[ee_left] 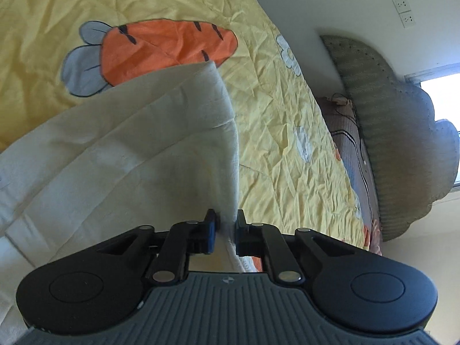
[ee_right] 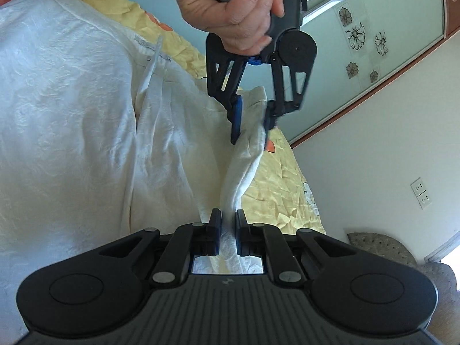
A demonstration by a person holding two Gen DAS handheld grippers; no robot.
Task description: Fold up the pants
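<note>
Cream-white pants (ee_left: 120,143) lie on a yellow quilt with a carrot print (ee_left: 169,46). My left gripper (ee_left: 224,230) is shut on the edge of the pants, which hang taut from its jaws. In the right wrist view the pants (ee_right: 72,115) spread to the left, with a drawstring (ee_right: 149,69) at the waistband. My right gripper (ee_right: 228,230) is shut on a bunched edge of the pants. The left gripper (ee_right: 253,123), held by a hand, grips the same edge farther along, and the cloth stretches between the two.
The yellow quilt (ee_left: 287,143) covers the bed up to its edge by a white wall with sockets (ee_left: 404,11). A woven mat (ee_left: 402,132) and a patterned pillow (ee_left: 350,155) lie at the bed's end. A flowered glass wardrobe door (ee_right: 359,37) stands beyond.
</note>
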